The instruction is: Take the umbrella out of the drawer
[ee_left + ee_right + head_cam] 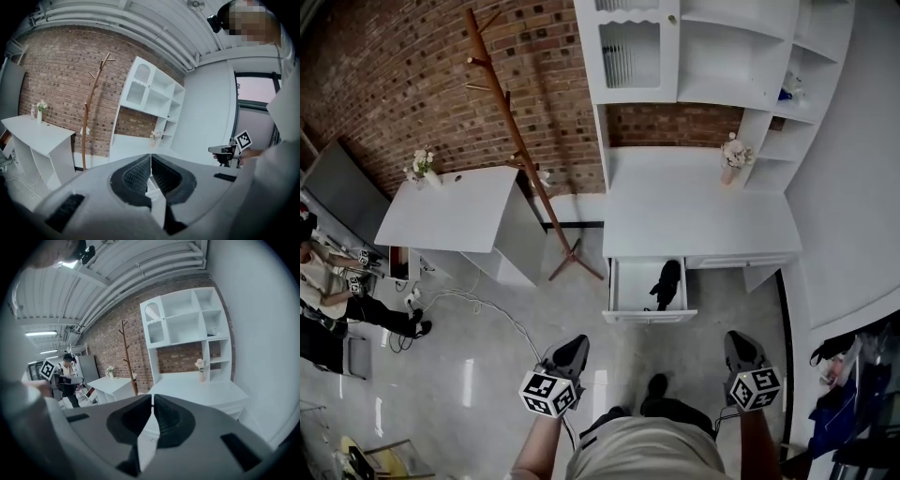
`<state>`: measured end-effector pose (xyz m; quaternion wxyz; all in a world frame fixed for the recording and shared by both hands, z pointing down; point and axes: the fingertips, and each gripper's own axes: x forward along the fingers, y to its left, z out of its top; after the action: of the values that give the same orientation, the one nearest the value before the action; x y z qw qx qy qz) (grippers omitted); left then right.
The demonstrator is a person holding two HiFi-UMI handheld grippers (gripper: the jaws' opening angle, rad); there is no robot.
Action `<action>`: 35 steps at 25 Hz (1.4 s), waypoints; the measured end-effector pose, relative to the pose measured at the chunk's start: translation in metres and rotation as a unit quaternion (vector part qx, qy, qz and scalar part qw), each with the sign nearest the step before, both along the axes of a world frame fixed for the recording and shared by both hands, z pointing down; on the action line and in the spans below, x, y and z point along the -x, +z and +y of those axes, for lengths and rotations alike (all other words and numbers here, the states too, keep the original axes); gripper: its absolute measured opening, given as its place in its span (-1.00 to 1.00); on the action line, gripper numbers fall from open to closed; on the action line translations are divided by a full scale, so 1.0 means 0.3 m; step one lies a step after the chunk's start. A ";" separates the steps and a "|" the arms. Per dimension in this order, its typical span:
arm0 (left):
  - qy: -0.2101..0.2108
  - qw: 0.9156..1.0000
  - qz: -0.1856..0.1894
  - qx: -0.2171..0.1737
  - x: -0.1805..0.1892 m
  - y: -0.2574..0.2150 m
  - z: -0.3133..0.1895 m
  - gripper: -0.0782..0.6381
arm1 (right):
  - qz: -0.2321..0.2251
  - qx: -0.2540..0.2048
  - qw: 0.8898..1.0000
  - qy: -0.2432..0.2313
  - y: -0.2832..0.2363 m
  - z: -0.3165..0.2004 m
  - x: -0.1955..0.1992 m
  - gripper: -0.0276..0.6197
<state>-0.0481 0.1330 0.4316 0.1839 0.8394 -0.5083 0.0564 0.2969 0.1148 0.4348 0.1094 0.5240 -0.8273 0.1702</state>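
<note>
Drawer (649, 316): it stands pulled out from under the white desk (703, 220), its inside open to us. Judging by how it lies, we count the opening step as done.

Umbrella (667, 283): black and folded, it lies inside the drawer toward the right wall. It is ahead of both pairs of jaws and well apart from them, roughly between the two lines they point along. It has not been lifted.

Left gripper (572, 349): we hold it low in front of us. The jaws are pressed together tip to tip with nothing between the pads, and only the desk and the shelf unit (150, 93) show beyond the tips.

Right gripper (741, 349): its jaws are closed in the same way and grip nothing. The desk top lies ahead of the tips and the drawer below them.

Done so far: the drawer is open and both grippers face it — no more than that, as far as the pictures show.

Left to do: nearly all of the task proper. We judge that one pair of jaws must part, come down into the drawer, close around the umbrella and carry it out over the front panel.

What to watch: the umbrella lies close to the drawer's right wall, so there is little room on that side for a jaw to slip in.
</note>
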 end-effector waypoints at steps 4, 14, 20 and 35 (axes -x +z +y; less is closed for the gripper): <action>-0.014 1.000 -0.004 0.006 -0.042 0.016 -0.034 -0.71 | -0.005 0.009 1.000 -0.021 0.035 -0.072 -0.024 -0.82; -0.043 0.999 -0.016 0.024 -0.161 0.058 -0.114 -0.71 | -0.018 0.043 0.996 -0.070 0.139 -0.256 -0.082 -0.82; -0.049 0.998 -0.023 0.036 -0.193 0.076 -0.156 -0.71 | -0.026 0.060 0.994 -0.084 0.182 -0.317 -0.089 -0.82; -0.032 0.998 -0.034 0.033 -0.191 0.121 -0.305 -0.71 | -0.019 0.082 0.992 -0.099 0.242 -0.423 -0.003 -0.82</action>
<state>0.0091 0.0416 0.4679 0.1959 0.8136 -0.5389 0.0961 0.2978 -0.0120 0.5073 0.1527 0.4254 -0.8604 0.2354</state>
